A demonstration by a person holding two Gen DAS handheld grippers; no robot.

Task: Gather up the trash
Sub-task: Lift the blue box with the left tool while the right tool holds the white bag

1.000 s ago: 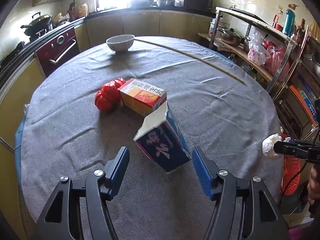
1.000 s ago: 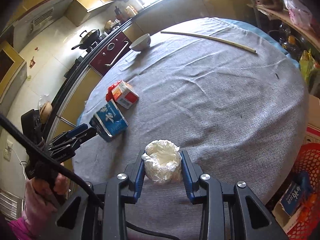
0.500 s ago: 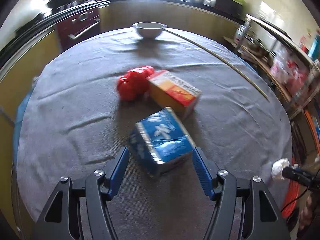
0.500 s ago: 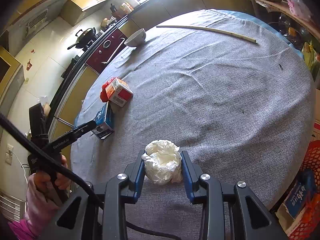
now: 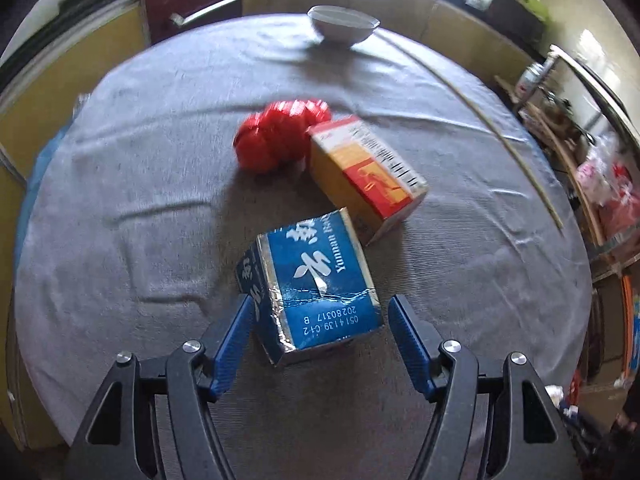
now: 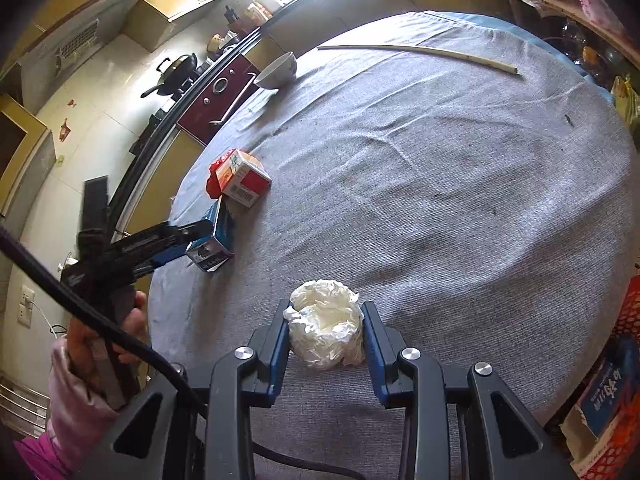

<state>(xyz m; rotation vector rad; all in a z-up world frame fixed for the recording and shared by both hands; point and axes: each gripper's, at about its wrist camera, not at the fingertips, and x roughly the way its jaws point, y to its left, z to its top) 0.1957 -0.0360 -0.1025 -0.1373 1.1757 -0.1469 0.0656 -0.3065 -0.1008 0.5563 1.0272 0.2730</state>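
A blue carton [image 5: 316,280] with white lettering lies on the grey tablecloth [image 5: 120,200]. My left gripper [image 5: 320,312] points down over it. Its jaws are opening, with the carton's near end between the blue fingers and a gap showing at the right pad. Just beyond the carton lie an orange-and-red box [image 5: 368,176] and a crumpled red wrapper [image 5: 276,140]. My right gripper [image 6: 325,320] is shut on a crumpled white paper wad [image 6: 326,332] above the table's near edge. From the right wrist, the left gripper [image 6: 188,240] straddles the blue carton [image 6: 214,240].
A white bowl [image 5: 343,26] and a long thin stick [image 5: 480,120] lie at the far side of the round table. A red basket [image 6: 628,360] holding a blue box stands beside the table at the right. Kitchen counters and shelves ring the room.
The left gripper has rolled and dropped closer over the blue carton, which went from tilted on edge to lying flat. Its fingers stand slightly wider. The right gripper has kept still with the paper wad.
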